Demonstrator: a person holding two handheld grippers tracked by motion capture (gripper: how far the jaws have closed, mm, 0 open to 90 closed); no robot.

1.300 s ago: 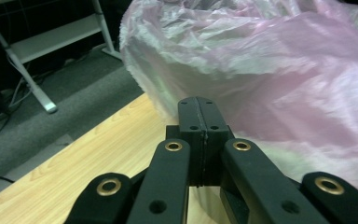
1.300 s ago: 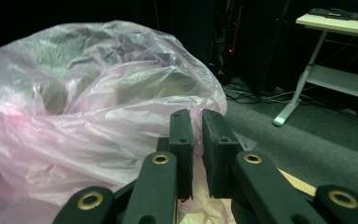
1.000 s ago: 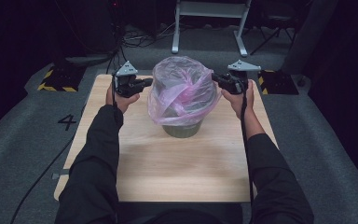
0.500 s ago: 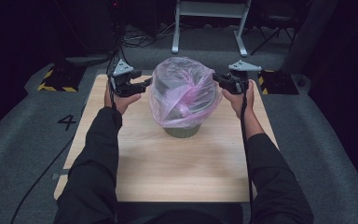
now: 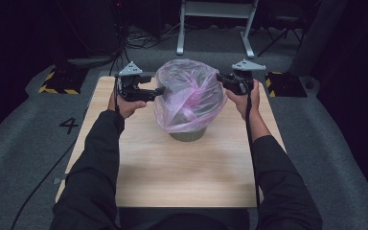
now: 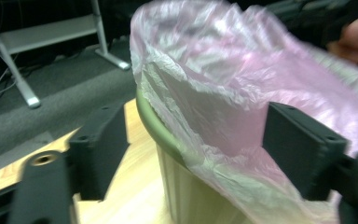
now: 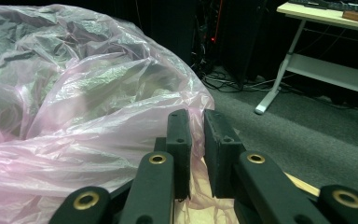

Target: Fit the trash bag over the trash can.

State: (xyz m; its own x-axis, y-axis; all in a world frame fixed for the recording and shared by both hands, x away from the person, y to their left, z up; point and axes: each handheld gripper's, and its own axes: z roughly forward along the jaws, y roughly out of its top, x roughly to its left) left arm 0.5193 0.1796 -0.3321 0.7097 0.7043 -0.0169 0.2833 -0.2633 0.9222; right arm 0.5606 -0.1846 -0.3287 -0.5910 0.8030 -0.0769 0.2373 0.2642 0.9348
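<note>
Pink bag (image 5: pixel 189 96) is draped over the green bin (image 5: pixel 188 135), which stands on the wooden table (image 5: pixel 172 172) around mid-width, closer to the far edge than the near one. The bag billows up above the bin and hangs down its outside wall, leaving just the bin's base uncovered in the high view. Left gripper (image 5: pixel 157 91) is at the bag's left side, toward the far-left corner of the table; its jaws have just been opening and now stand spread. In the left gripper view the bin rim (image 6: pixel 156 128) and loose film sit between the jaws, pads not pressing on either. Right gripper (image 5: pixel 219 77) is at the bag's right side, toward the far-right corner, jaws nearly together and pinching a fold of the pink film; the right gripper view shows the film caught in the narrow gap between the pads (image 7: pixel 179 140). Both forearms in dark sleeves (image 5: pixel 96 172) come in from the near edge, one on each side of the bin. Grey carpet and a white metal frame (image 5: pixel 215 19) lie beyond the far edge.
</note>
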